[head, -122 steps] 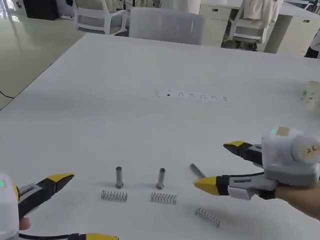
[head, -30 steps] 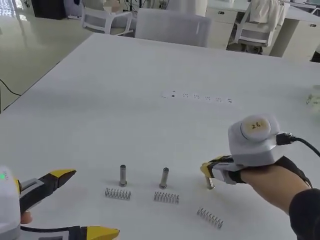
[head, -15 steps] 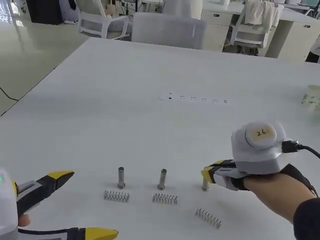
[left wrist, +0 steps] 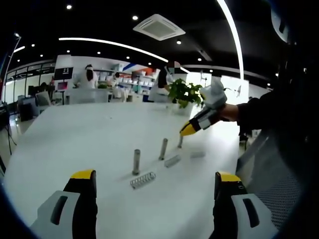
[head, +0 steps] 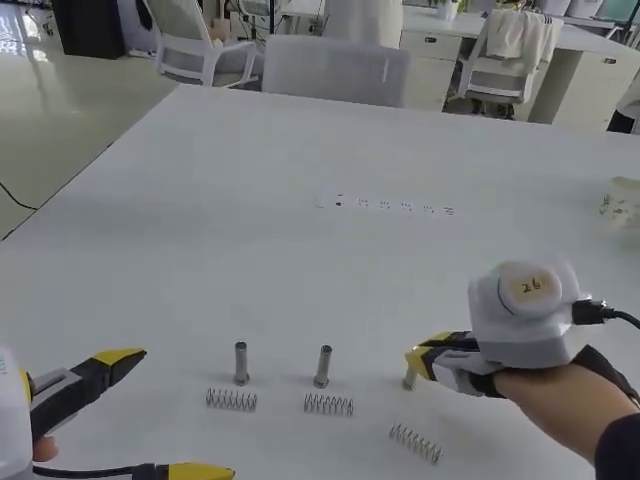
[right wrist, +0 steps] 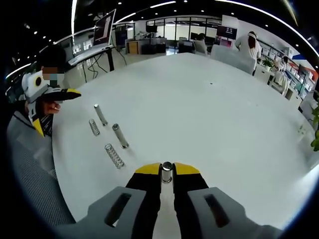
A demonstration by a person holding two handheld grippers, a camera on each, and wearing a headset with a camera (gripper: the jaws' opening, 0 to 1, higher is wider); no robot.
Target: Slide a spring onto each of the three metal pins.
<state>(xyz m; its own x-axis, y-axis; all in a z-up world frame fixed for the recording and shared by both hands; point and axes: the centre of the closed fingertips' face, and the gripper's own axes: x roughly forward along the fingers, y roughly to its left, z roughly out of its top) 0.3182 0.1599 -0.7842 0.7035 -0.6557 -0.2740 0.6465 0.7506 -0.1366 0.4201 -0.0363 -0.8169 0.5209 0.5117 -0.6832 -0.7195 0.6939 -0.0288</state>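
Note:
Two metal pins stand upright on the white table (head: 300, 250), one at the left (head: 240, 362) and one in the middle (head: 323, 366). A spring lies in front of each, the left spring (head: 231, 400) and the middle spring (head: 329, 404). My right gripper (head: 415, 362) is shut on the third pin (head: 409, 379), which is held about upright at the table; its end shows between the jaws (right wrist: 167, 172). The third spring (head: 415, 443) lies in front of it. My left gripper (head: 160, 415) hovers open at the near left, nothing between its jaws (left wrist: 154, 177).
A flush power strip (head: 385, 205) sits in the table's middle, well beyond the pins. A pale object (head: 625, 198) stands at the right edge. Chairs (head: 335, 70) line the far side. A black cable (head: 610, 315) trails from the right gripper.
About four seconds ago the third pin lay flat and the right gripper was open beside it; now that gripper is shut on the pin, held about upright. The left gripper stayed put.

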